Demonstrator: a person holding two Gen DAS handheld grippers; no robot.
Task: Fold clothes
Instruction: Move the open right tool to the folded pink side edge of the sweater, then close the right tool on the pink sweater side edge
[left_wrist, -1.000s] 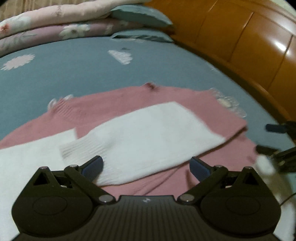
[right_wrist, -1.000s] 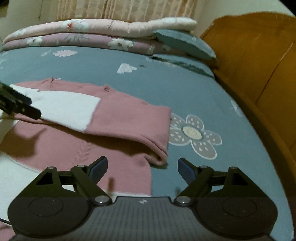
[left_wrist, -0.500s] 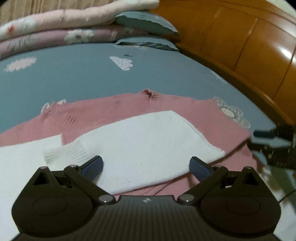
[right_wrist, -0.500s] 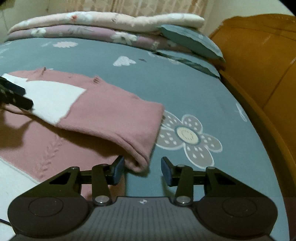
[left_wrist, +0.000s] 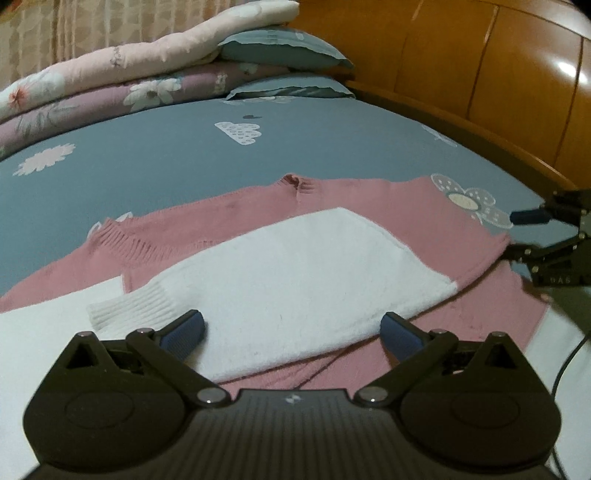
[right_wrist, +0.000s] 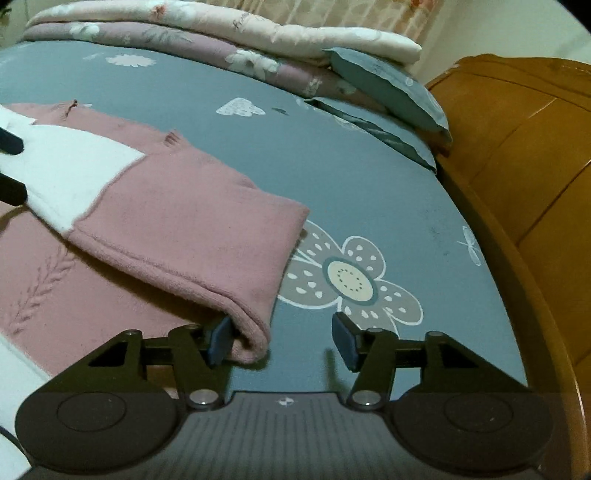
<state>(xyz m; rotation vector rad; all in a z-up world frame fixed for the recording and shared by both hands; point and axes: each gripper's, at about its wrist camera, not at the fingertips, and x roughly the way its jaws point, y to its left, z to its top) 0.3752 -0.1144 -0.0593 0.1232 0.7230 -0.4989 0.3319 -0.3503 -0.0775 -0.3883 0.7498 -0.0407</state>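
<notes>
A pink and white knit sweater (left_wrist: 229, 229) lies flat on the bed, with its white-ended sleeve (left_wrist: 295, 280) folded across the body. My left gripper (left_wrist: 291, 328) is open, just above the white sleeve near its ribbed cuff (left_wrist: 129, 310). In the right wrist view the folded pink shoulder edge of the sweater (right_wrist: 192, 243) lies between the fingers of my right gripper (right_wrist: 282, 341), which is partly open; its left pad (right_wrist: 219, 341) touches the fold. The right gripper also shows in the left wrist view (left_wrist: 532, 232).
The grey-blue floral bedsheet (right_wrist: 369, 192) spreads beyond the sweater. Folded quilts (left_wrist: 110, 81) and pillows (left_wrist: 280, 51) are stacked at the far side. A wooden headboard (right_wrist: 535, 166) runs along the right edge of the bed.
My right gripper moved forward to the folded shoulder edge, its jaws narrowing and then widening a little. My left gripper stayed open and shifted slightly over the white sleeve.
</notes>
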